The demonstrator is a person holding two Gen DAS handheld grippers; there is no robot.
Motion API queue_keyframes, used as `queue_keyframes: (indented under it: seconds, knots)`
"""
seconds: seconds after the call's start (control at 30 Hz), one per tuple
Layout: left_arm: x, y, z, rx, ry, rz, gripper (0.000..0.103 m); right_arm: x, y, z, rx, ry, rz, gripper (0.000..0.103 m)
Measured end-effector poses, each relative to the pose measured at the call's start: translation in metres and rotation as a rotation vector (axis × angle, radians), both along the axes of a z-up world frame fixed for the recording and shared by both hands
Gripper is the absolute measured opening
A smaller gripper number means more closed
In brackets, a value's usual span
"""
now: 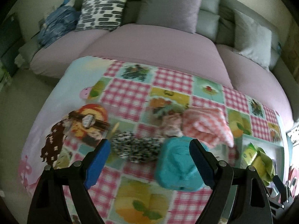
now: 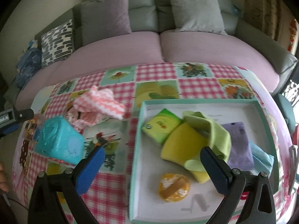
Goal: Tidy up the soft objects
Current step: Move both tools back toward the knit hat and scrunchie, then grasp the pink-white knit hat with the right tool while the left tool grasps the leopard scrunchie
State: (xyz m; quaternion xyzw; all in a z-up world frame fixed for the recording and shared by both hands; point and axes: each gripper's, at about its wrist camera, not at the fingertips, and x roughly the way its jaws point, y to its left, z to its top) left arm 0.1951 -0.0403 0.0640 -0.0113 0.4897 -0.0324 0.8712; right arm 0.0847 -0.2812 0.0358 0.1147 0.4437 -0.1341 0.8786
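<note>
My left gripper [image 1: 149,160] is open and empty, just above a turquoise soft pack [image 1: 176,165] and a black-and-white scrunchie [image 1: 136,147] on the patchwork tablecloth. A pink-and-white zigzag cloth [image 1: 205,127] and a small floral cloth [image 1: 171,127] lie behind them. My right gripper [image 2: 152,168] is open and empty over the left rim of a shallow white tray [image 2: 136,149]. In the tray lie a green tissue pack [image 2: 161,126], a yellow sponge [image 2: 184,143], a light green cloth [image 2: 216,132], a purple pack [image 2: 240,145], a light blue cloth [image 2: 261,158] and an orange round pad [image 2: 173,187].
The turquoise pack [image 2: 59,142] and the zigzag cloth [image 2: 99,104] lie left of the tray in the right wrist view. A sofa with pink seat cover [image 2: 160,48] and several cushions runs behind the table. The tray [image 1: 278,149] shows at the far right of the left wrist view.
</note>
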Motion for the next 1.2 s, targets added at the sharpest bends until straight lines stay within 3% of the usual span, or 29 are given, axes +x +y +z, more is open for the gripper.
queue_keyframes:
  seconds: [0.37, 0.7, 0.97, 1.2]
  knots:
    - [0.014, 0.047, -0.017, -0.069, 0.035, 0.082, 0.087, 0.013, 0.019, -0.007, 0.029, -0.003, 0.052, 0.103]
    - [0.027, 0.039, -0.035, -0.111, 0.072, 0.002, 0.087, 0.029, 0.026, -0.008, 0.123, -0.010, 0.075, 0.103]
    - [0.026, 0.043, -0.045, -0.154, 0.104, -0.009, 0.086, 0.057, 0.031, 0.014, 0.065, 0.002, 0.132, 0.102]
    - [0.022, 0.050, -0.051, -0.186, 0.127, 0.008, 0.079, 0.084, 0.031, 0.010, 0.115, 0.025, 0.200, 0.095]
